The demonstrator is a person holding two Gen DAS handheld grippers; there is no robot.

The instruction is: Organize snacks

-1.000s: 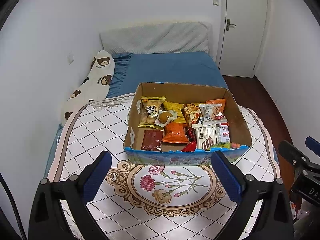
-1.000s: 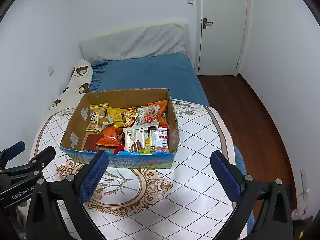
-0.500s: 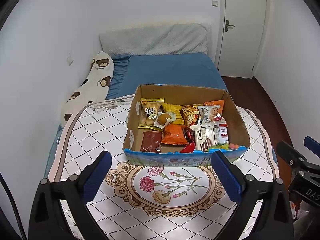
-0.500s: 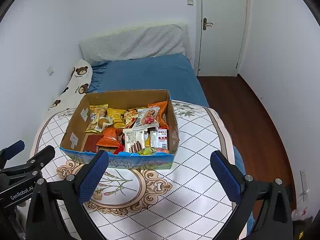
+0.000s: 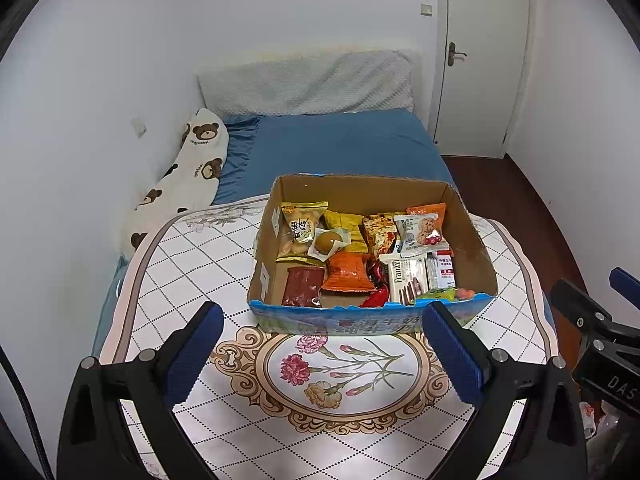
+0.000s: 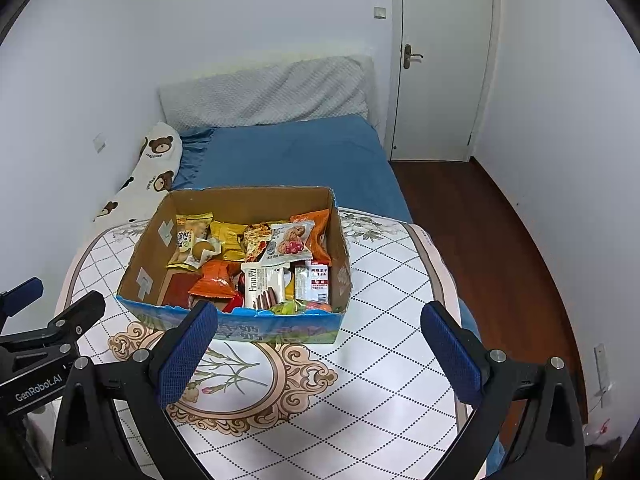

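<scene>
The open brown cardboard box (image 5: pixel 372 188) of mixed snack packets sits mid-tabletop (image 5: pixel 192 264). Left gripper (image 5: pixel 322 354) and right gripper (image 6: pixel 320 354) hang short of the box's near wall, both spread wide and empty. Best descend vertically onto one top packet, clear of that wall.

Black gripper (image 5: pixel 322 354) frames, blue ribbed pads (image 5: pixel 192 354), silver screws
</scene>
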